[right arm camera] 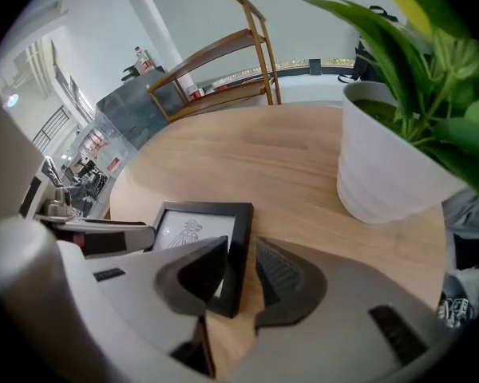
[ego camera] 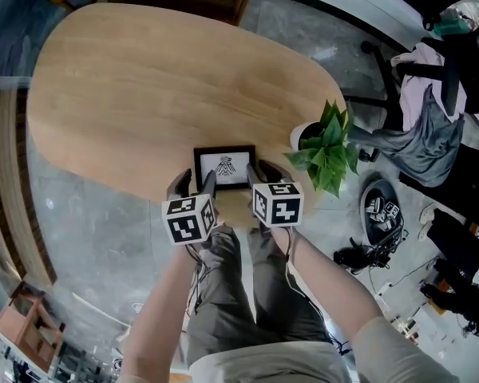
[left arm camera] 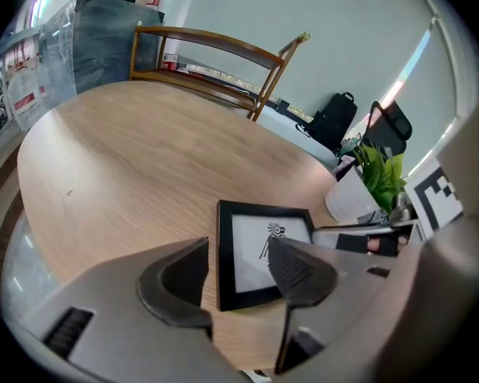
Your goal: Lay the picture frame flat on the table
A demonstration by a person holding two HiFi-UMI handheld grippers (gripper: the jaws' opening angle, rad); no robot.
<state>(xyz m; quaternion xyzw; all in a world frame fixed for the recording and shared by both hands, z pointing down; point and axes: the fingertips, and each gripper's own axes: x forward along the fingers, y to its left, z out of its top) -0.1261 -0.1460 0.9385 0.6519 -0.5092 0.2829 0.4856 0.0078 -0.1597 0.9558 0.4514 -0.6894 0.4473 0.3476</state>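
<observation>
A small black picture frame (ego camera: pixel 223 166) with a line drawing lies flat, face up, on the wooden table (ego camera: pixel 160 78) close to its near edge. My left gripper (ego camera: pixel 195 183) is open, and its jaws straddle the frame's left border (left arm camera: pixel 225 254) with wide gaps on both sides. My right gripper (ego camera: pixel 263 172) is open too. Its jaws stand on either side of the frame's right border (right arm camera: pixel 238 246), with a strip of wood showing between the border and the outer jaw. In the right gripper view the frame (right arm camera: pixel 195 230) rests level on the tabletop.
A green plant (ego camera: pixel 329 142) in a white pot (right arm camera: pixel 391 158) stands just right of the frame, near the table's right edge. A wooden chair (left arm camera: pixel 215 54) stands at the far side. Beyond the table on the right are an office chair with clothes (ego camera: pixel 431 110) and floor clutter.
</observation>
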